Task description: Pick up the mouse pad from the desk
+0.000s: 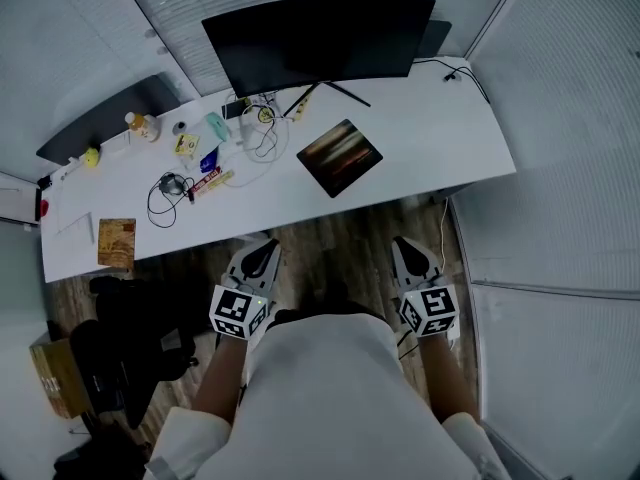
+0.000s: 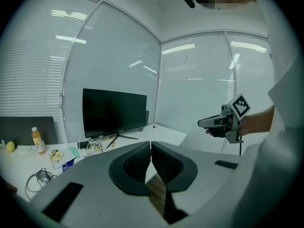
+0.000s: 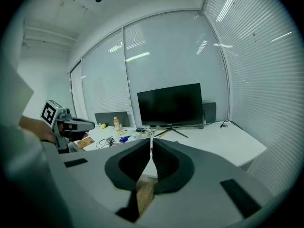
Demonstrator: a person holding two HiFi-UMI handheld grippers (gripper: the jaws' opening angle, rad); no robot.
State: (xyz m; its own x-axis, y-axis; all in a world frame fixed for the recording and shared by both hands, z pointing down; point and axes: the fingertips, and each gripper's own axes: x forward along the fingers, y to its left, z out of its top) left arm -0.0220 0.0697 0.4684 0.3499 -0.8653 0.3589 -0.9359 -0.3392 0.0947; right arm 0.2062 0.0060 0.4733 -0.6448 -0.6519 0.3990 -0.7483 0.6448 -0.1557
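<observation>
Left gripper (image 1: 262, 252), right gripper (image 1: 408, 249) hovering short of desk (image 1: 430, 128), fingers pressed together, pinching nothing. Judging best: spreading right fingers early, coming in low, pinching mouse pad (image 1: 340, 157) at near corner.

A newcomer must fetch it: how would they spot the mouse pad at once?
Find the long white desk with the black monitor at its back. In front of the monitor's stand lies the mouse pad: a flat dark rectangle with brownish streaks, turned at an angle, on bare desk apart from the small clutter and cables to its left.
</observation>
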